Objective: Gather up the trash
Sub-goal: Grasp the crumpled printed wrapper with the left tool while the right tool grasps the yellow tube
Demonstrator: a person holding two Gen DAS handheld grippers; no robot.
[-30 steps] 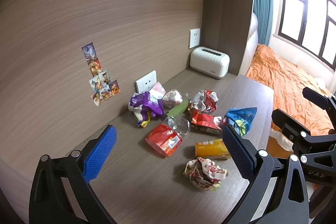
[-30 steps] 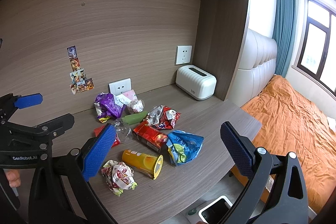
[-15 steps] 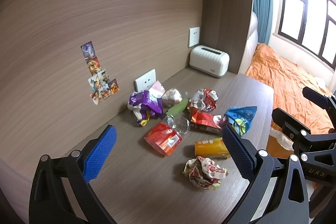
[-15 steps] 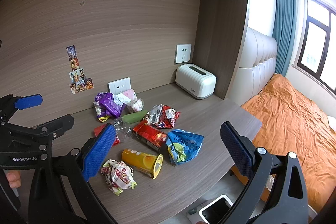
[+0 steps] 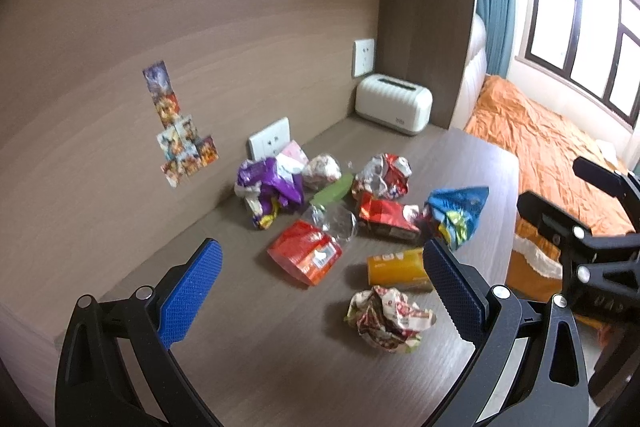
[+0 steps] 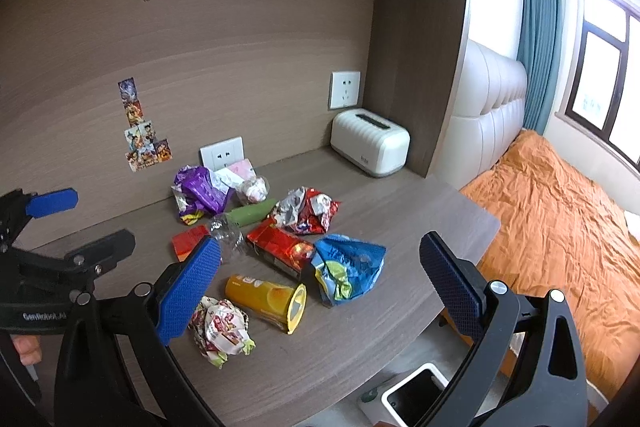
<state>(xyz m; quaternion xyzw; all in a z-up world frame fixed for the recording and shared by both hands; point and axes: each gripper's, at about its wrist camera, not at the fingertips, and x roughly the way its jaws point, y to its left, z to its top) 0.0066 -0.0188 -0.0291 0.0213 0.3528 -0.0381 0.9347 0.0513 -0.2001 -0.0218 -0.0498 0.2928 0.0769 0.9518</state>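
Between left claw (image 5: 322,291) pads, crumpled wrapper (image 5: 387,318)

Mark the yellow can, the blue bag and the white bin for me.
yellow can (image 6: 264,297), right wrist view, on its side wall.
blue bag (image 6: 352,263), right wrist view, on its crumpled middle.
white bin (image 6: 414,393), right wrist view, on its dark opening's rim.

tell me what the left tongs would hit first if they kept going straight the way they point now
Probably the orange-red snack packet, which lies flat on the desk about midway between the open left tongs. The yellow chip canister and crumpled wrapper sit off toward the right finger. Depth is hard to judge.
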